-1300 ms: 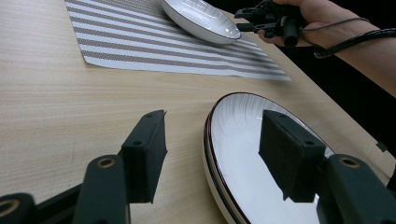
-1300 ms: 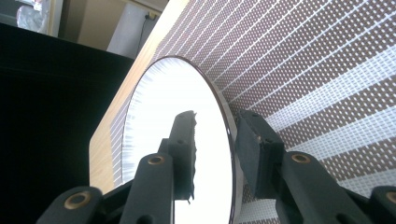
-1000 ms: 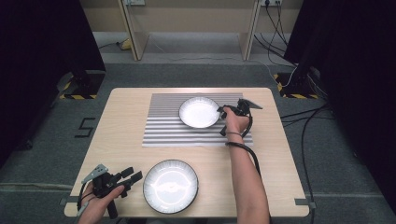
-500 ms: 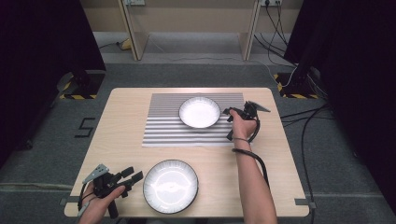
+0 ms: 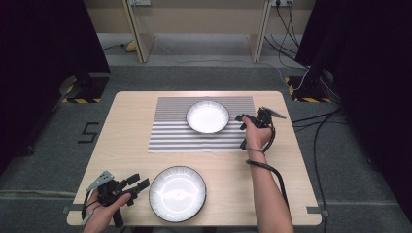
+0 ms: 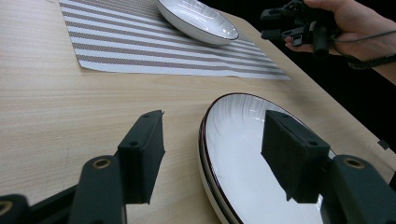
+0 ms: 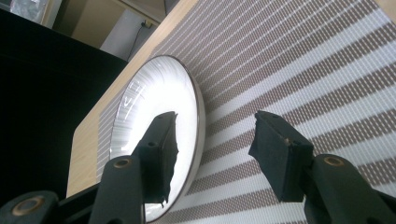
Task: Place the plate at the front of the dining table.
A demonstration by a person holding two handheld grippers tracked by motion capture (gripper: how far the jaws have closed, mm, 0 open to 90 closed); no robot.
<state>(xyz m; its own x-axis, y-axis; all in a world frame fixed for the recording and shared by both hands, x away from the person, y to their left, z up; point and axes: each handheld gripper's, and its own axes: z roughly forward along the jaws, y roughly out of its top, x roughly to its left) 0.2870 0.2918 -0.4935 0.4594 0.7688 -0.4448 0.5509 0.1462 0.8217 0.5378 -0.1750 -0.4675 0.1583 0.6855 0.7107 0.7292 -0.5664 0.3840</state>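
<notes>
a person works at a pale wooden worktop (image 5: 126, 126) with a hand-held gripper in each hand. the left hand-held gripper (image 5: 137, 185) rests at the near left corner, its jaws spread wide and grasping nothing; in the left gripper view the dark rim of the plate (image 5: 178, 193) lies between the two black pads without either pressing on it. that plate, white with fine ribbing, sits flat on the bare wood at the near edge, just right of the left gripper. farther back a striped mat (image 5: 170, 136) covers the middle of the worktop, and a white bowl (image 5: 208, 116) stands on its far half. the right hand-held gripper (image 5: 241, 118) hangs just beside the bowl's right edge, released, its jaws having just been opening; in the right gripper view one pad shows in front of the bowl's rim and the other over the mat, with nothing held between them. a cable (image 5: 272, 172) trails from the right wrist back along the forearm.
</notes>
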